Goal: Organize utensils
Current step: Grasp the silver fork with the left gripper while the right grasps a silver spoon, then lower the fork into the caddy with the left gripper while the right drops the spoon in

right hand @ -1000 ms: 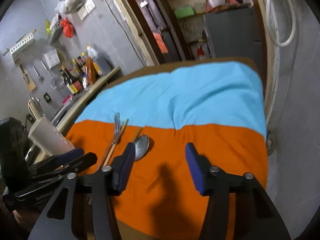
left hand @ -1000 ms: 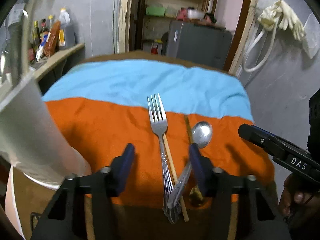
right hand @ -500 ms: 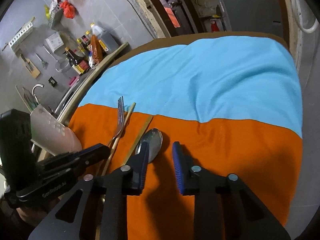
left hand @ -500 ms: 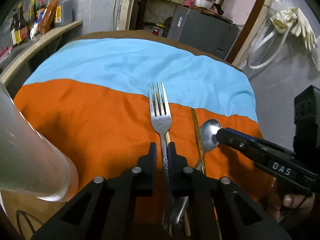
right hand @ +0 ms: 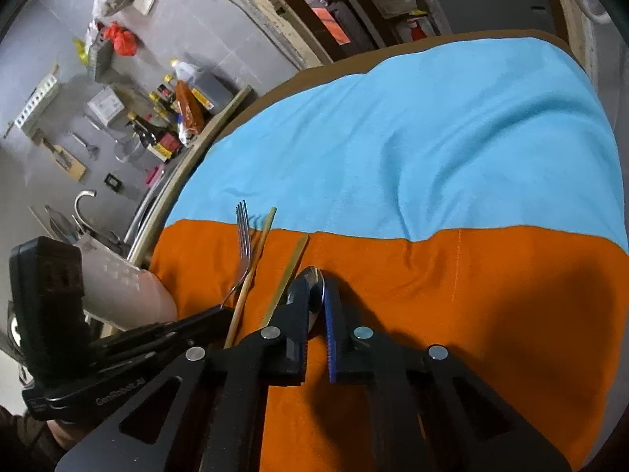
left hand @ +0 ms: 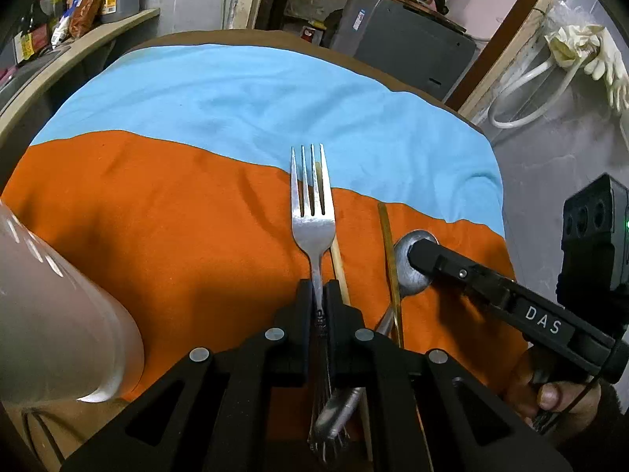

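**Left wrist view: both grippers pinch cutlery on the cloth**

The silver metal fork [left hand: 313,212] lies on the orange part of the orange-and-blue cloth [left hand: 157,212], tines pointing away. The left gripper [left hand: 318,295] is pressed together on its neck. Just right of it lie a pale wooden chopstick [left hand: 340,271] and a flat golden stick [left hand: 387,236]. Beyond them the right gripper [right hand: 314,295], its side marked "DAS", clamps the bowl of the silver metal spoon [right hand: 313,275]. The left tool's side reads "GenRobot.AI". A translucent plastic cup [left hand: 59,322] stands at the cloth's left edge.
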`<state>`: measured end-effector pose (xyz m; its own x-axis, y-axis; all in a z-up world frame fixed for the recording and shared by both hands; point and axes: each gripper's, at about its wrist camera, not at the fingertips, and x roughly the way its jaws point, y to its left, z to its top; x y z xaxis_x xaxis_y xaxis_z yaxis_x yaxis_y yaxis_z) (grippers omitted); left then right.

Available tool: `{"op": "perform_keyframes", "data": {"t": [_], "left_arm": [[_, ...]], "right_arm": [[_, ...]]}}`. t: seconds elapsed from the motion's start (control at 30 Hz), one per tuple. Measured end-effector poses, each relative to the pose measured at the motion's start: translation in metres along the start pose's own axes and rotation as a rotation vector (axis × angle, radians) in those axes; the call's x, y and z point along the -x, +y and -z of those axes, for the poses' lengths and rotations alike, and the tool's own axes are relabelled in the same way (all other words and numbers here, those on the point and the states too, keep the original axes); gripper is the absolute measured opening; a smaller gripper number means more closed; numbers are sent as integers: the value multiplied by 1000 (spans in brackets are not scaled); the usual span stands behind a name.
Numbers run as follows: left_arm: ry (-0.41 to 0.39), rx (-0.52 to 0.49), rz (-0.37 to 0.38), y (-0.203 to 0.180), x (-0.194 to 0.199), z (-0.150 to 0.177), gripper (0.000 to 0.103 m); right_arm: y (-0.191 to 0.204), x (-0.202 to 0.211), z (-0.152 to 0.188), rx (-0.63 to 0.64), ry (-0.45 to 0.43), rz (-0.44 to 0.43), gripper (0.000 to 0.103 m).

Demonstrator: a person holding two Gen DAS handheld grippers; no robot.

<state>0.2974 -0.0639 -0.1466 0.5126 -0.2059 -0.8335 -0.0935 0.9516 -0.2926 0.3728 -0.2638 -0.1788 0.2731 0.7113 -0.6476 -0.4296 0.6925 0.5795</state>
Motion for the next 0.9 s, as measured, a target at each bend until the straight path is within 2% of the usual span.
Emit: {"op": "perform_keyframes", "data": {"t": [0.13,0.3,0.47,0.57,0.9], "left_arm": [[-43,-5,27,-1,9,7,3],[-160,-56,75,-12,33,24,3],[-285,-94,105,-21,58,34,3],[-359,-129,115,-28,75,35,3],[-515,-161,183,-32,125,31,3]], "right_arm": [[8,17,4,13,-83,5,3],[26,47,15,81,-197,110,3],[55,80,25,198,-333,277,1],[66,89,26,232,-384,315,1],[114,120,21,314,-539,400,1]]}}
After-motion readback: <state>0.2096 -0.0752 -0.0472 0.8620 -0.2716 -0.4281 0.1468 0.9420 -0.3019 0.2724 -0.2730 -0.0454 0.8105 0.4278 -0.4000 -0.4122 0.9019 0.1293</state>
